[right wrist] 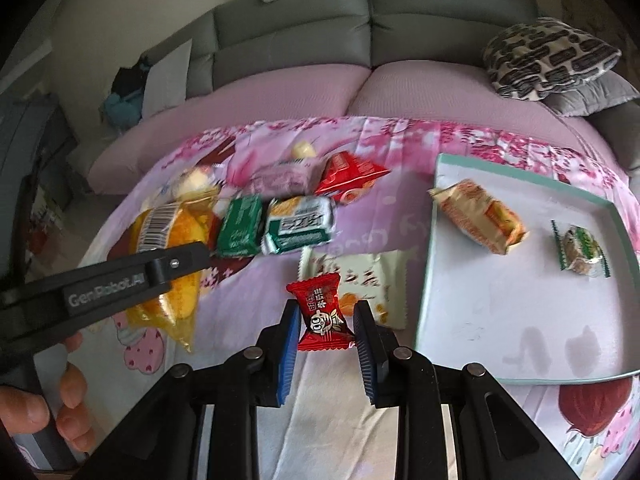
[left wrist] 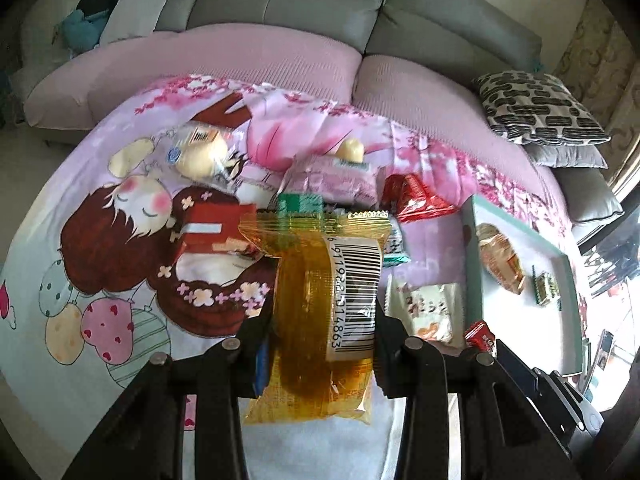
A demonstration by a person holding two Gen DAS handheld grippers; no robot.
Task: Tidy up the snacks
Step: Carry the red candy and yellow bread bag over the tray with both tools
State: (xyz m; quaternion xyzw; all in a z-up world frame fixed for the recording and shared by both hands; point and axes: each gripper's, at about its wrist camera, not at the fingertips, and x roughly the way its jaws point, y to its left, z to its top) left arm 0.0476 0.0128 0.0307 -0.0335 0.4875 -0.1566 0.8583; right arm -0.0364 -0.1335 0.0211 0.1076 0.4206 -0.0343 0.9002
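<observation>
My left gripper (left wrist: 322,320) is shut on a yellow see-through snack pack (left wrist: 320,280) with a barcode, held above the cartoon-print cloth (left wrist: 120,280). In the right wrist view that same yellow pack (right wrist: 168,232) hangs at the left in the left gripper (right wrist: 176,264). My right gripper (right wrist: 326,320) is shut on a small red candy (right wrist: 322,312), lifted over a white snack packet (right wrist: 360,276). The white tray (right wrist: 500,320) with a teal rim lies at the right and holds an orange wrapped snack (right wrist: 480,216) and a small green-edged snack (right wrist: 580,252).
Loose snacks lie on the cloth: two green packs (right wrist: 240,228) (right wrist: 300,224), a red triangular pack (right wrist: 348,176), a pink pack (right wrist: 280,176), pale buns (left wrist: 196,152). A grey sofa (right wrist: 360,20) with a patterned cushion (right wrist: 548,56) stands behind. A hand (right wrist: 60,400) grips the left handle.
</observation>
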